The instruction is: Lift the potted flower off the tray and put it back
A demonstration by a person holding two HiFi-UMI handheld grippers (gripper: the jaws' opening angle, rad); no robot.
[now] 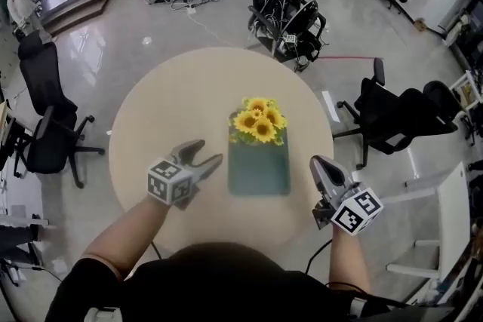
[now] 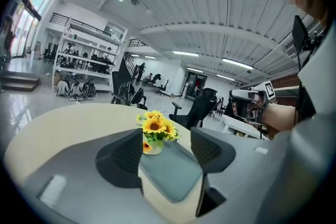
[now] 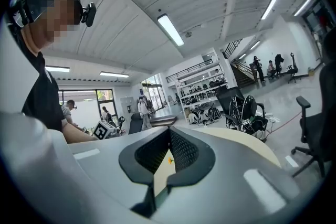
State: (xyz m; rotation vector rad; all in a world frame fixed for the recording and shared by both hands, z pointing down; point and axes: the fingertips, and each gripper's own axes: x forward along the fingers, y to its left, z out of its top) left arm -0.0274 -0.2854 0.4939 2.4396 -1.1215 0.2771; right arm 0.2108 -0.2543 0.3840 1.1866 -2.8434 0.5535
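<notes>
The potted flower (image 1: 259, 123), a small pale pot of yellow sunflowers, stands upright at the far end of a dark green tray (image 1: 259, 176) in the middle of a round beige table (image 1: 166, 109). My left gripper (image 1: 210, 150) hovers just left of the tray's near half, open and empty. Seen along its jaws, the potted flower (image 2: 155, 131) and tray (image 2: 170, 170) lie ahead, beyond the left gripper (image 2: 165, 140). My right gripper (image 1: 315, 161) is right of the tray near the table's edge, tips together. In its own view the right gripper (image 3: 169, 131) holds nothing.
Black office chairs stand around the table: one at the left (image 1: 45, 124), one behind (image 1: 283, 7) draped with cables, one at the right (image 1: 400, 113). A white desk (image 1: 445, 237) stands to the right. Shelving and bags line the far wall.
</notes>
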